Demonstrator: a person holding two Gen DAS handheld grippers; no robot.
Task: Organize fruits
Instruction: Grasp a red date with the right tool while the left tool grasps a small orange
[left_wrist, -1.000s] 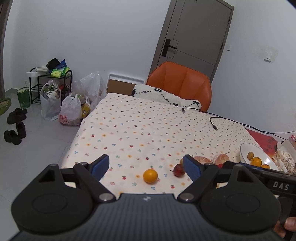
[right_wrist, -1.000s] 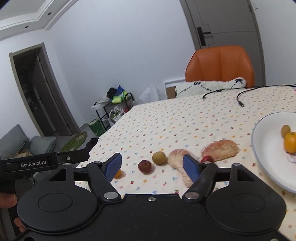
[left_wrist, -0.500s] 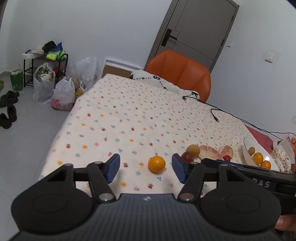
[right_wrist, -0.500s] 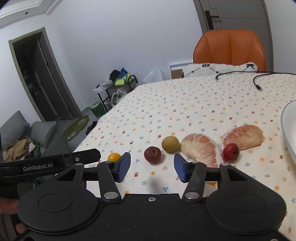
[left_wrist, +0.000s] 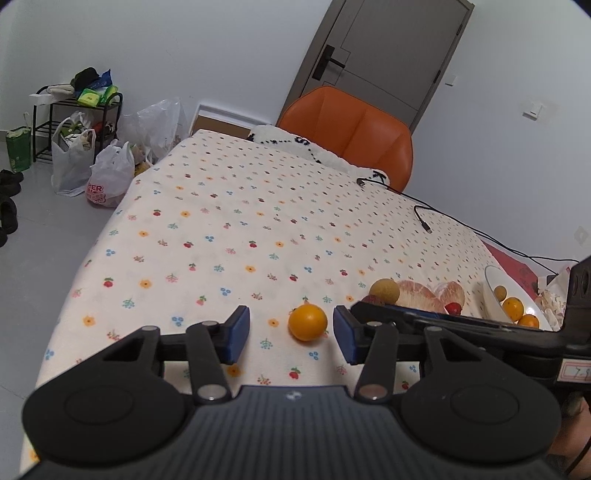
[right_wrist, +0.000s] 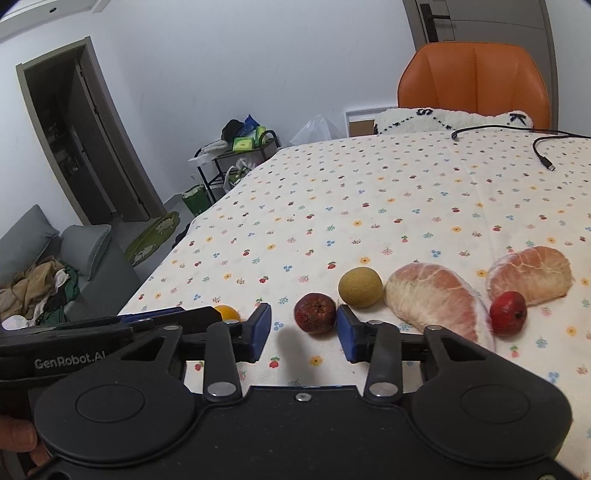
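Fruits lie in a loose row along the near edge of a table covered with a flower-print tablecloth (left_wrist: 258, 221). At the row's left end, a small orange (left_wrist: 307, 322) sits on the cloth between the spread blue pads of the left gripper (left_wrist: 291, 334), nearer the right pad and touching neither. In the right wrist view, a dark red wrinkled fruit (right_wrist: 315, 313) rests between the parted pads of the right gripper (right_wrist: 303, 330), just beside the right pad; whether it touches cannot be told. Neither set of tongs pinches anything.

Just to the right of the dark fruit lies a round yellow-brown fruit (right_wrist: 360, 287), then a large peeled pomelo segment (right_wrist: 436, 299), a small bright red fruit (right_wrist: 508, 313) against it, and a second pomelo segment (right_wrist: 530, 271) behind. The orange shows again in this view as a sliver behind the left gripper's black body (right_wrist: 110, 328).

Further right in the left wrist view, a white plate (left_wrist: 493, 295) holds two oranges (left_wrist: 513, 306) and a small yellow-brown fruit (left_wrist: 499, 292).

Two black cables (right_wrist: 543, 147) trail across the far side of the cloth. An orange chair (left_wrist: 351, 129) with a white cushion (left_wrist: 314, 151) stands at the table's far end before a grey door (left_wrist: 388, 55). Plastic bags (left_wrist: 110, 173) and a black rack (left_wrist: 74, 114) crowd the floor by the wall.
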